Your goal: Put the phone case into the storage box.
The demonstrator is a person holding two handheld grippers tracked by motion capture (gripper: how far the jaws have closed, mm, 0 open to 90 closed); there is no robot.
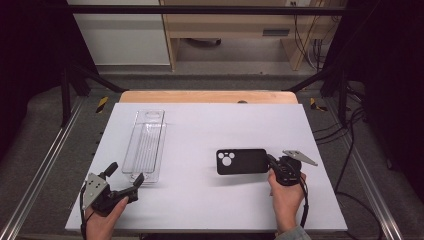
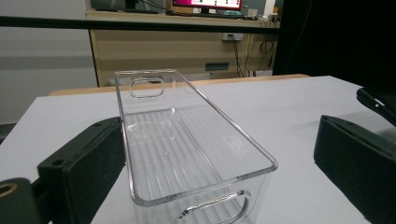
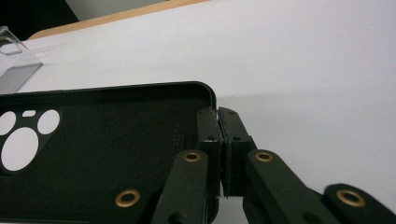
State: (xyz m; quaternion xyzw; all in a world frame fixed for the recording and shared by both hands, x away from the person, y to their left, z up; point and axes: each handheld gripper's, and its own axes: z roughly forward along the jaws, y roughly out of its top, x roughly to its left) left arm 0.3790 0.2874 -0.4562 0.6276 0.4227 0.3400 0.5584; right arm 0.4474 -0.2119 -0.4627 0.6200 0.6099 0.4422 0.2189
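Two grippers: the right gripper (image 1: 270, 161) pinches the phone case's (image 1: 242, 161) edge, while the left gripper's (image 1: 125, 175) spread jaws straddle the clear bin's (image 1: 145, 145) near end.

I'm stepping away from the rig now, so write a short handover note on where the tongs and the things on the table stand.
Right tongs: shut on the edge of the black phone case, pinching its wall at the end away from the camera cutout.
Left tongs: open, with the near end of the clear plastic bin between the jaws; pads not pressing on it.
Things: the bin lies lengthwise on the white table, left of centre and empty; the case is right of centre, open side up.
Done: case gripped.
Left, probably: steady the bin with the left tongs and put the case in it.
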